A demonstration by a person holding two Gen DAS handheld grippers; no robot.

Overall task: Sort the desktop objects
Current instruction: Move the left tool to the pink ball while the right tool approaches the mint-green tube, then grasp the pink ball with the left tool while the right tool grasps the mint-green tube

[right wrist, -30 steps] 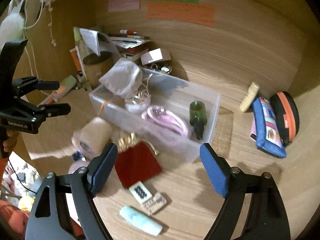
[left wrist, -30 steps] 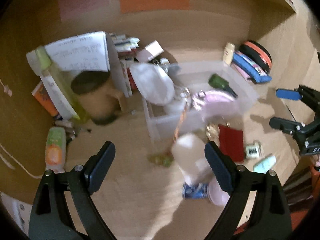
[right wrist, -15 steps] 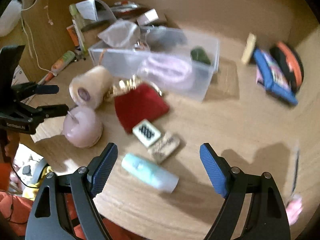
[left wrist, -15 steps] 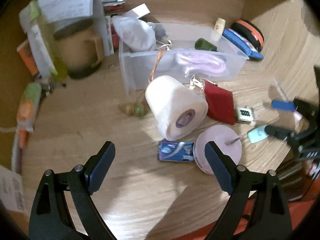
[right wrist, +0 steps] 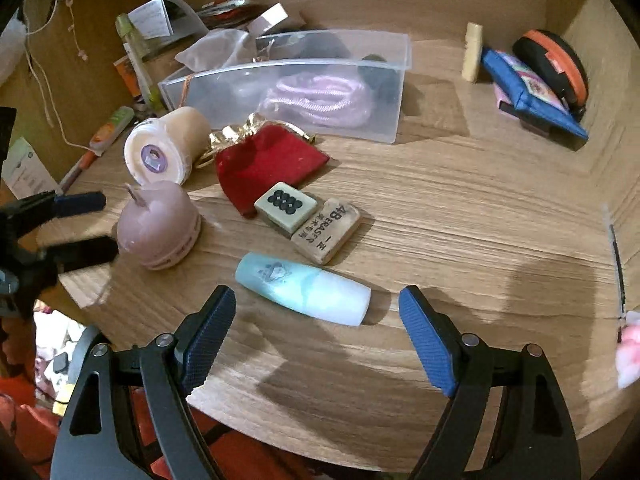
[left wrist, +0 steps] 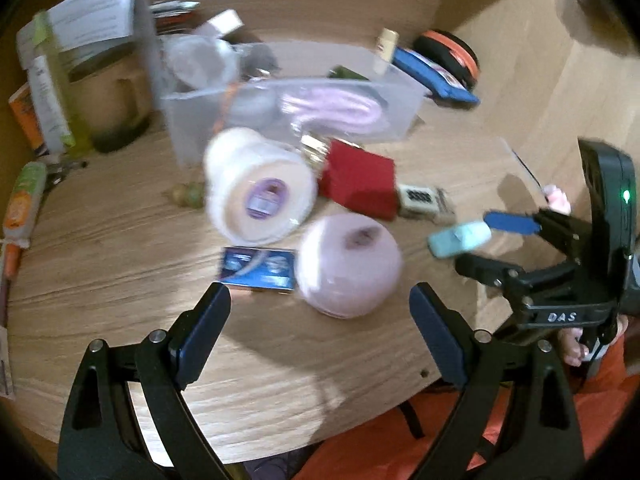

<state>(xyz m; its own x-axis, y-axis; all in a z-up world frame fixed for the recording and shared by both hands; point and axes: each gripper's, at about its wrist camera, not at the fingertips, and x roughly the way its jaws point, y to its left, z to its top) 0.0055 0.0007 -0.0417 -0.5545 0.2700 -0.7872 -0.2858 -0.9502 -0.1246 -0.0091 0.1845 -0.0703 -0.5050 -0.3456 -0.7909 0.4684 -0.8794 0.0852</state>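
My right gripper (right wrist: 316, 332) is open and empty, its jaws wide just in front of a pale blue tube (right wrist: 302, 288) lying on the wooden desk. Beyond it lie an eraser block (right wrist: 326, 230), a mahjong tile (right wrist: 286, 204), a red pouch (right wrist: 264, 162), a pink dome-shaped object (right wrist: 158, 226) and a tape roll (right wrist: 160, 152). My left gripper (left wrist: 318, 334) is open and empty, low over the desk near the pink dome-shaped object (left wrist: 348, 264), a blue packet (left wrist: 258, 268) and the tape roll (left wrist: 260, 190). A clear bin (right wrist: 296, 84) holds a pink cord.
A blue pouch (right wrist: 528, 92) and a black-orange case (right wrist: 556, 68) sit at the back right. Papers, bottles and a cup (left wrist: 116, 96) crowd the back left. An orange tube (left wrist: 24, 196) lies at the left. The desk's front edge runs just under both grippers.
Both grippers have pulled back and tilted down toward the desk's near edge. The right one now faces the pale blue tube; the left one faces the pink dome. Both stayed open.
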